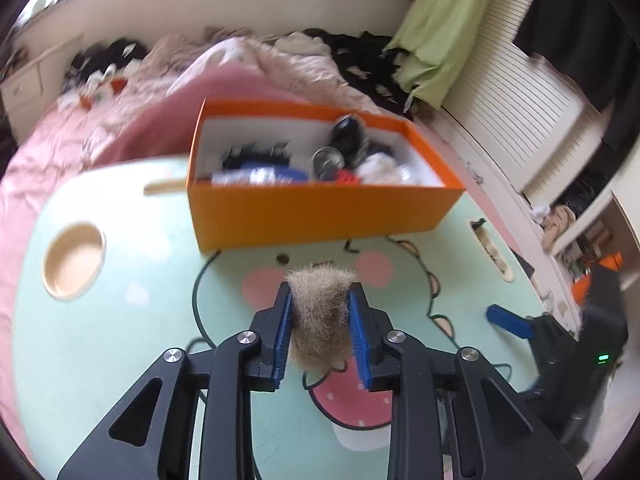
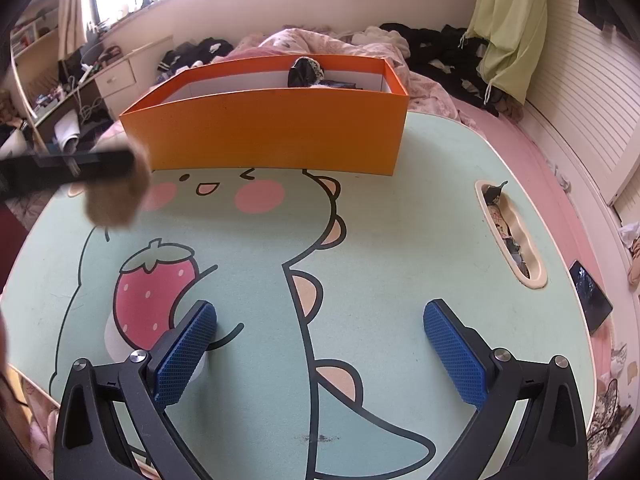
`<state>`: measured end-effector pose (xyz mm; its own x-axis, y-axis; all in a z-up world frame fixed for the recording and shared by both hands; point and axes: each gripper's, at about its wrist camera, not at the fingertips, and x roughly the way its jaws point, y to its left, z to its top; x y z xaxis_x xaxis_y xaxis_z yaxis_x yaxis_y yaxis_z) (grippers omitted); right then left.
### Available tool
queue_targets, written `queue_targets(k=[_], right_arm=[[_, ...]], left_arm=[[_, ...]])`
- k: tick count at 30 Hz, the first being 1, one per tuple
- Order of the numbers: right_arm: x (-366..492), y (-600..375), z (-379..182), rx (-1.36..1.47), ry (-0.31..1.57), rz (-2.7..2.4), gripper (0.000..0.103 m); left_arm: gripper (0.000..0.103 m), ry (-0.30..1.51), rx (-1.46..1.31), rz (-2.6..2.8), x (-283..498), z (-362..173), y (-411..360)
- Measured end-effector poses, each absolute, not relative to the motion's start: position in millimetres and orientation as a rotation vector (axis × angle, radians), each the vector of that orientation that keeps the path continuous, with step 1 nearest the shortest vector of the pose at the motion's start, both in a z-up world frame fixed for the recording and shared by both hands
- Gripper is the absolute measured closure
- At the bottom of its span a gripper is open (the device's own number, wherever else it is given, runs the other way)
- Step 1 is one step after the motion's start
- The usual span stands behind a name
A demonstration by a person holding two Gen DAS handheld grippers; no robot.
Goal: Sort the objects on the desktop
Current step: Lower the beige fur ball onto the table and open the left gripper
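Observation:
My left gripper (image 1: 320,294) is shut on a tan furry ball (image 1: 320,312), which bulges out past its blue pads above the mint cartoon table (image 1: 120,340). Ahead of it stands an orange box (image 1: 320,204) holding several small items. In the right wrist view the same furry ball (image 2: 114,200) hangs at the left, clamped by the left gripper's black finger (image 2: 72,168), short of the orange box (image 2: 272,136). My right gripper (image 2: 320,320) stands wide open low over the table (image 2: 400,240), with nothing between its fingers.
A round cup recess (image 1: 74,258) sits in the table's left side and a slot tray (image 2: 510,236) with small bits on its right. A bed with pink bedding (image 1: 240,72) and clothes lies behind the box. A dark tablet (image 2: 590,296) lies on the floor at right.

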<state>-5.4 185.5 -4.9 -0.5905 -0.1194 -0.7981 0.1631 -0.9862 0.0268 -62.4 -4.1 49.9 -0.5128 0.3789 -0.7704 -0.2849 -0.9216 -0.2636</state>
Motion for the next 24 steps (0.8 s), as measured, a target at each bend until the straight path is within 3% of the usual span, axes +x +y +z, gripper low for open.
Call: queue_targets(k=[2,4,6,17,24], right_arm=[[-6,186,-5,1.332,0.078,-2.664,0.000],[-6,186,-5,1.332,0.078,-2.662,0.000],[-6,187,-5,1.330,0.080,-2.662,0.000],[-5,188,-6,1.328,0.081,-2.662,0.000],[-5,190,-6,1.327,0.082,-2.662,0.000]], left_arm=[[0.061,-0.188,-1.283,2.430,-59,40,-7],[0.046,-0.216,-1.251,2.455,-51,39,-10],[0.022,-0.227,-1.201,2.500,-39,43,-16],[0.020,0.171,-1.227,2.634,15,13,9],[0.009,0.126,-1.174,2.717,18,5,3]])
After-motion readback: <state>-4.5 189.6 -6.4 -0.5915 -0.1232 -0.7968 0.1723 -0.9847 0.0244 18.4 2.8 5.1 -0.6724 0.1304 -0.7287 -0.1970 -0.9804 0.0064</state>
